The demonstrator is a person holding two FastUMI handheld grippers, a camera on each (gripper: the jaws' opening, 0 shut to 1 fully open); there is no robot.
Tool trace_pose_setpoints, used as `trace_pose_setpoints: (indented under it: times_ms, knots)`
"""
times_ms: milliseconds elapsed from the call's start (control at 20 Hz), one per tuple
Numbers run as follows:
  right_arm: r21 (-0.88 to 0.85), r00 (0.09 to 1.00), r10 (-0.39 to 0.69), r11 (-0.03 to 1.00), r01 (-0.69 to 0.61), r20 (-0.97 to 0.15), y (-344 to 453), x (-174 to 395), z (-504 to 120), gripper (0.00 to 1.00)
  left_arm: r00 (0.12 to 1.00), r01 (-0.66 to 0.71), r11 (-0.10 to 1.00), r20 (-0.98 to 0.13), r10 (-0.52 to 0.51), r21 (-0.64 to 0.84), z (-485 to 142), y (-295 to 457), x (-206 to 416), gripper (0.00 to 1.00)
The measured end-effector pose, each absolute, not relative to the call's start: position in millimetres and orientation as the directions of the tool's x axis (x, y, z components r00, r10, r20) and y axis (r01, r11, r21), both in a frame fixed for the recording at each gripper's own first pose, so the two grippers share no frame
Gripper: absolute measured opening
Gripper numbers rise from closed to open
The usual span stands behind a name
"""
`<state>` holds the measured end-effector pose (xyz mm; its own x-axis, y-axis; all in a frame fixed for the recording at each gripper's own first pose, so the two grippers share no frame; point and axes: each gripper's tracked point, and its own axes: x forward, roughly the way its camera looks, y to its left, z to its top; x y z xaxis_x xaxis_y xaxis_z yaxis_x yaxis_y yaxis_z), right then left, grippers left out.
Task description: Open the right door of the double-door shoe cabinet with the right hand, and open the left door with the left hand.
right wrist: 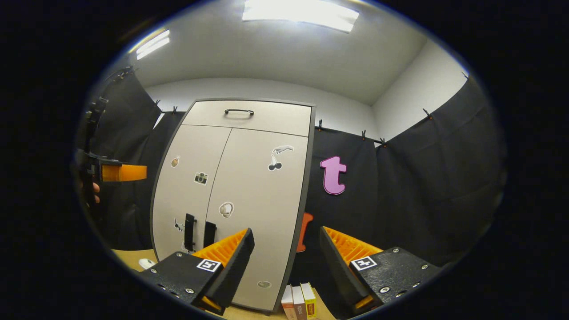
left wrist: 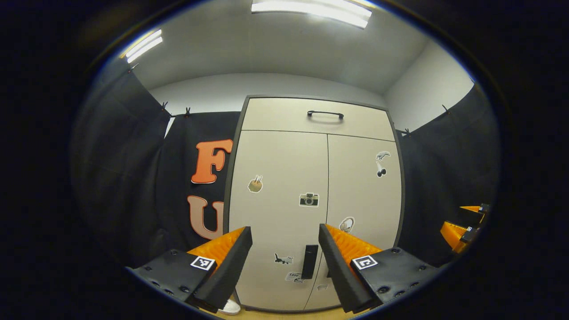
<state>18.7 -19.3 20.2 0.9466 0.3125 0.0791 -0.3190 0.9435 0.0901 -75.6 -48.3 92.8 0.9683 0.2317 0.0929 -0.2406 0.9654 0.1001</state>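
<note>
A double-door shoe cabinet [left wrist: 318, 195] stands shut against the far wall of a cloth-lined booth, both doors flush and meeting at the centre seam, so neither half of the task appears begun. On the left, the left door [left wrist: 278, 213], dotted with small stickers, carries a dark vertical left handle [left wrist: 309, 261] low beside the seam. The left gripper [left wrist: 284, 249] faces it from a short way off, jaws spread wide and released, holding nothing and touching nothing; that handle shows in the gap between the fingers, which suggests the gripper is lined up for an approach. Across the seam, the right door [right wrist: 255, 209] is likewise closed, its own short dark right handle [right wrist: 209, 234] sitting low just beside the seam. The right gripper [right wrist: 286, 255] hangs farther right, pointed past the cabinet's right edge toward the black cloth, jaws wide apart and empty; by the look of it, it must swing left to reach its handle. Above both doors a drawer front with a horizontal pull [right wrist: 238, 111] sits closed. Down at the near right, a few small boxes [right wrist: 300, 302] stand on the floor by the cabinet's corner. Both openings remain to be done.
</note>
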Motion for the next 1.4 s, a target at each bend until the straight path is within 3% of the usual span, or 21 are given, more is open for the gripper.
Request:
trace_pose_setpoints:
  times_ms: [550, 950, 1400]
  knots:
    - [0.139, 0.953, 0.301, 0.943, -0.303, 0.041, 46.5, 44.4, 11.0, 0.90, 0.981, -0.184, 0.980, 0.082, 0.178, 0.076, 80.6, -2.4, -45.4, 0.96]
    - [0.167, 0.933, 0.361, 0.920, -0.354, -0.010, 128.1, 67.3, 0.1, 0.90, 0.985, -0.162, 0.984, 0.077, 0.156, 0.077, 71.7, 37.5, -34.3, 0.96]
    - [0.178, 0.877, 0.456, 0.885, -0.430, -0.151, 214.5, 84.1, -55.4, 0.89, 0.983, -0.178, 0.983, 0.059, 0.175, 0.049, 56.9, 78.1, -36.1, 0.95]
